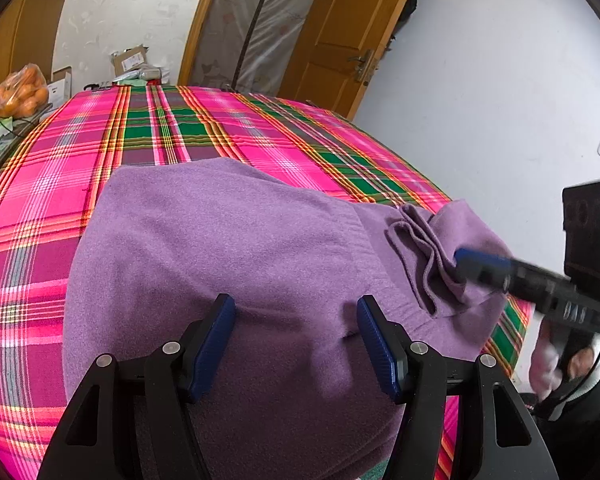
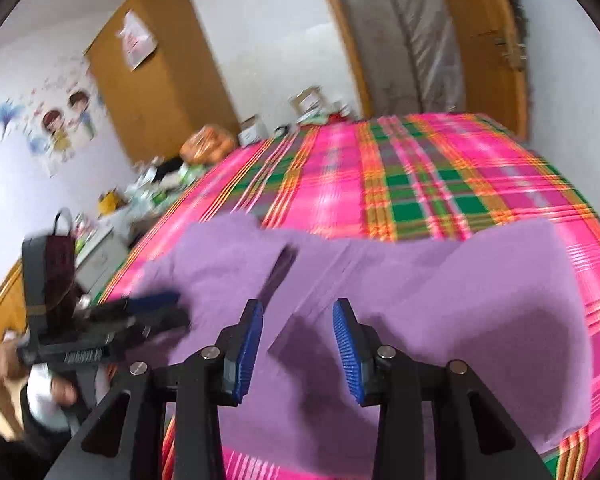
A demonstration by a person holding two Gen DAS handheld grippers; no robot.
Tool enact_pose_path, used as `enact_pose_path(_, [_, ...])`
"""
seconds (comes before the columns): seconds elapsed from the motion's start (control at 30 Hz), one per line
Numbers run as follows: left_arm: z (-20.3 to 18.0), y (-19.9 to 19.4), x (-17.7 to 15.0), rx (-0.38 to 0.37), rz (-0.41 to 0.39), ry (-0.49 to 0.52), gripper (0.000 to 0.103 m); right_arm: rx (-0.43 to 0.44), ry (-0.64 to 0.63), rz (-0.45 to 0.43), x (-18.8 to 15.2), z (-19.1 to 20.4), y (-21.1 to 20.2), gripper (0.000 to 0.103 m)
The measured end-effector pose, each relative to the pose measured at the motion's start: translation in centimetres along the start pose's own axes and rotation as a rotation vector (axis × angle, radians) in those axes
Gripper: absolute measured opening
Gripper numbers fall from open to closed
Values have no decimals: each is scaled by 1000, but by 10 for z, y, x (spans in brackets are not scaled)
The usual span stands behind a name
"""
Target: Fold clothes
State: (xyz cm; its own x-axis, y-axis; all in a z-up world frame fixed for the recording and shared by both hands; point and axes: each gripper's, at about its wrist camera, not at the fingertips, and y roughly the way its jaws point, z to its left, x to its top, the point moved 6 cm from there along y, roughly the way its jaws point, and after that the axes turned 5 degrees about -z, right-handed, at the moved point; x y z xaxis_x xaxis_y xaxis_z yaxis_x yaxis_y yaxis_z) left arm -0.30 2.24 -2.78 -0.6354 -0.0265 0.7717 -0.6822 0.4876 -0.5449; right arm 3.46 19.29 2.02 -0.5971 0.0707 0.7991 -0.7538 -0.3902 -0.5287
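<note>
A purple knit sweater (image 1: 220,248) (image 2: 480,300) lies spread on a bed covered with a pink and green plaid sheet (image 1: 220,128) (image 2: 420,168). My left gripper (image 1: 296,308) (image 2: 160,304) hovers open over the sweater's near part, with only flat cloth under its blue pads. A bunched sleeve (image 1: 428,256) lies folded onto the sweater's right side. My right gripper (image 2: 298,312) (image 1: 466,262) stands open just above the cloth by that sleeve, and nothing is pinched between its pads. The right wrist view is blurred.
A bag of oranges (image 1: 20,90) (image 2: 208,146) and cardboard boxes (image 1: 130,60) sit on cluttered furniture past the bed's left and far edges. A wooden door (image 1: 348,32) and a white wall (image 1: 500,100) stand to the right. A person's hand (image 1: 548,364) holds the right gripper.
</note>
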Motion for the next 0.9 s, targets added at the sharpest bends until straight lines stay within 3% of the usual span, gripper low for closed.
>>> enact_pose_path(0.17, [-1,0,0,-1,0,-1,65,-48,23,87,-7,0,23,38])
enact_pose_path(0.37, [-1,-1,-1,-5,-3,-5,65,-252,-101,105,4,10,44,38])
enact_pose_path(0.47, [-1,-3,-1,-10,-6,-7,65,-308,-126,149,-1,6,58,16])
enact_pose_path(0.53, [-1,-4,-2,-13,-8,-5,65,-325,-146,139,-3,6,58,11])
enact_pose_path(0.73, [-2,-5,-2,-24,-12,-6,66,-236,-173,86,-3,25,43,9])
enact_pose_path(0.9, [-3,-6,-3,-27,-13,-6,66,-193,-177,140,-12,27,58,18])
